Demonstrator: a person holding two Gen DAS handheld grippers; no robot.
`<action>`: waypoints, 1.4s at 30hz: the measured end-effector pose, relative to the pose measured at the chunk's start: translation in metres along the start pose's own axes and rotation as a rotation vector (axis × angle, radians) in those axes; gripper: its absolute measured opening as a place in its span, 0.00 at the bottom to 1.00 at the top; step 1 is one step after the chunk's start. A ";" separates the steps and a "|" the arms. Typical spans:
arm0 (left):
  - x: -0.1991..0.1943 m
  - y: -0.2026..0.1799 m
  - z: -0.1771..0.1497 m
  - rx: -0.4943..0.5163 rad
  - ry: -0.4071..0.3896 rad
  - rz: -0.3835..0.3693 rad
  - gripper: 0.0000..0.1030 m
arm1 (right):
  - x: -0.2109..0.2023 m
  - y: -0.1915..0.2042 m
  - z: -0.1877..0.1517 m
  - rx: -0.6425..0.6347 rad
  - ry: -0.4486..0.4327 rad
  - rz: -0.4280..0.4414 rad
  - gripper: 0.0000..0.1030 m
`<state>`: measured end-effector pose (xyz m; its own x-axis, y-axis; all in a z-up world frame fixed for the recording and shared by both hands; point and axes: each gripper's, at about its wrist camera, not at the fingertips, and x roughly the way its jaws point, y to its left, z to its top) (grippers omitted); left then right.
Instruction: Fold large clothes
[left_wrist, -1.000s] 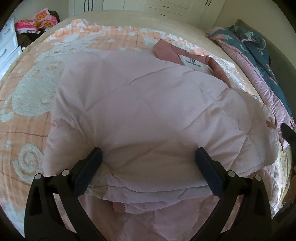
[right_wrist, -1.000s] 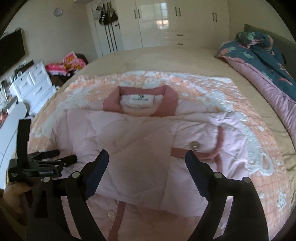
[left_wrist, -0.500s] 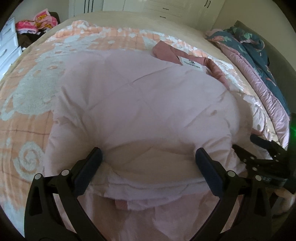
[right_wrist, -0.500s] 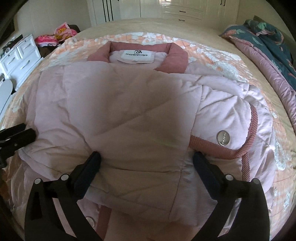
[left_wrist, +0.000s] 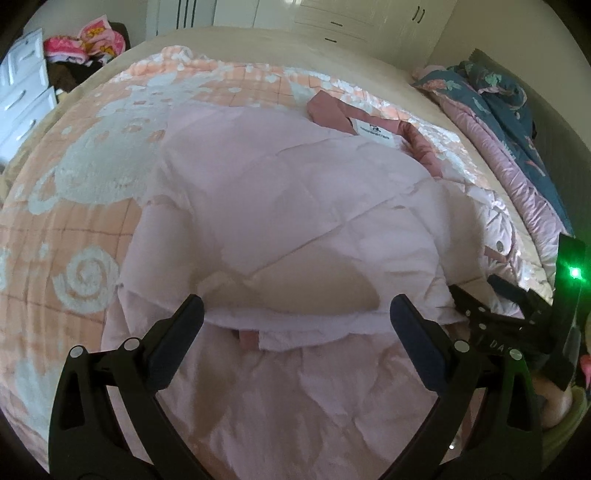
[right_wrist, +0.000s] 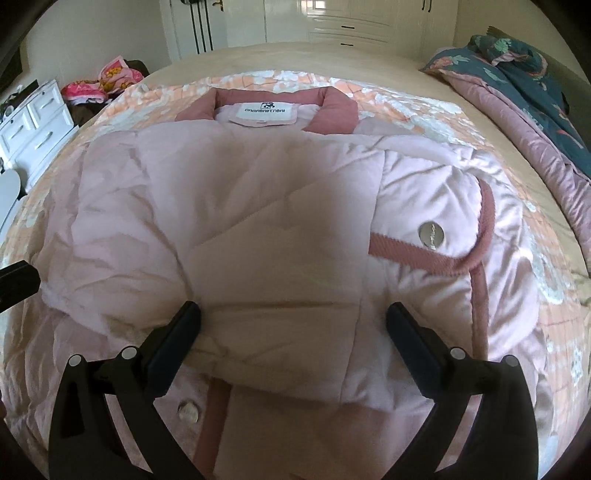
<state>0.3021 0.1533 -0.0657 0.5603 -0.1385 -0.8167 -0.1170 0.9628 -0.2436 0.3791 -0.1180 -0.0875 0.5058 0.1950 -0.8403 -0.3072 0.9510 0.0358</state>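
Nearest to you, your left hand-held gripper (left_wrist: 295, 321) stands with its jaws spread wide and nothing clamped between them, hovering over the near folded edge of the pink quilted coat (left_wrist: 295, 221). Your right hand-held gripper (right_wrist: 293, 325) is likewise released, its jaws as far apart as they go, poised above the coat's folded front flap without pinching the fabric. In the left view you can see the right gripper's black body at the far right edge, with a green light glowing on it. The coat lies spread on the bed (right_wrist: 369, 59), on top of the peach blanket (left_wrist: 92, 221) with its white pattern. Just under your right gripper sits a silver snap button (right_wrist: 188, 411) beside the darker pink front strip. A little farther on, to the right, a second snap button (right_wrist: 431, 234) sits inside a pocket flap edged with dark pink ribbed trim (right_wrist: 424, 254). Beyond that, at the far end of the coat, the dark pink collar (right_wrist: 332, 110) frames a white label (right_wrist: 266, 110) with printed lettering. Along the right side of the bed lies a bunched quilt (right_wrist: 535, 85), dark teal with a floral print and a mauve underside. To the far left stands a white chest of drawers (right_wrist: 33, 136), with a heap of bright pink cloth (right_wrist: 103, 83) past it. White wardrobe doors (right_wrist: 351, 22) line the back wall.
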 end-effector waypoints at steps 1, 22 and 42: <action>-0.001 0.000 -0.001 -0.005 0.000 -0.004 0.92 | -0.002 0.000 -0.002 0.005 0.001 0.003 0.96; -0.070 -0.022 -0.014 0.036 -0.124 -0.027 0.92 | -0.105 -0.017 -0.024 0.099 -0.163 0.117 0.96; -0.139 -0.029 -0.036 0.065 -0.234 -0.031 0.92 | -0.188 -0.013 -0.037 0.104 -0.274 0.143 0.96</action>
<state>0.1984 0.1367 0.0361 0.7387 -0.1179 -0.6637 -0.0480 0.9729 -0.2262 0.2583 -0.1755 0.0504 0.6660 0.3721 -0.6466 -0.3141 0.9260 0.2094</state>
